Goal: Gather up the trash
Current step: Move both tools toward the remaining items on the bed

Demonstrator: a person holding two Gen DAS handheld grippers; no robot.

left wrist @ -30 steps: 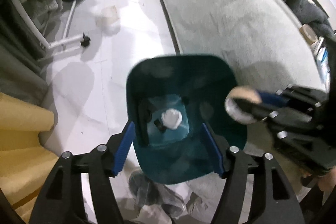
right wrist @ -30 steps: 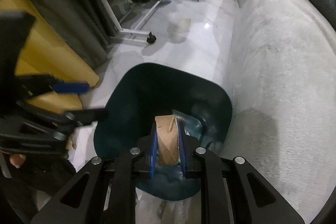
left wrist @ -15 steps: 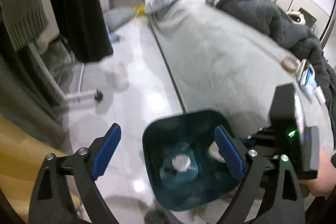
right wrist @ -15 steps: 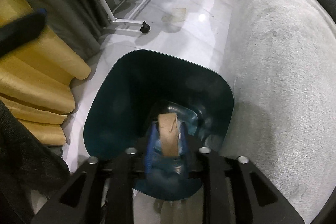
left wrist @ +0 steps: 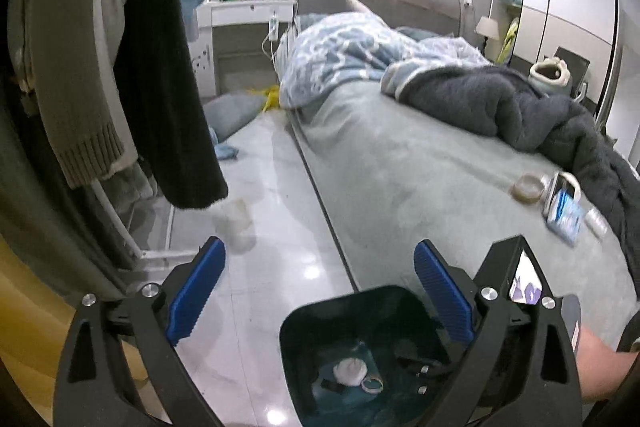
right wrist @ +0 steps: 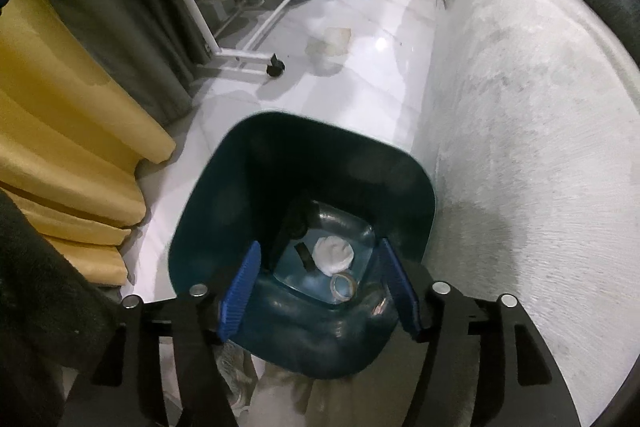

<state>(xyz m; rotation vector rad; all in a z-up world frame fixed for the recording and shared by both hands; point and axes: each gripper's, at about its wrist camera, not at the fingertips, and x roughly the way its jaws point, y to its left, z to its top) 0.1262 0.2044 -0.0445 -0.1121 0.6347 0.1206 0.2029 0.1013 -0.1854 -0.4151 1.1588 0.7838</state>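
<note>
Right gripper (right wrist: 318, 285) is hanging with jaws apart and empty over the dark teal plastic bin (right wrist: 304, 163), cardboard tape ring (right wrist: 343, 286) lying inside by a white tissue wad (right wrist: 333, 254); left gripper (left wrist: 318, 291), also spread, is facing the grey bed (left wrist: 420, 163), so lift clear before swinging.

Trash bin (left wrist: 360, 355), left wrist view: near rim cut off by the lower edge. Items on bed (left wrist: 400, 179), including blue packet (left wrist: 566, 213), blurred, unidentifiable. Bin's dark contents (right wrist: 304, 255) indistinct.
</note>
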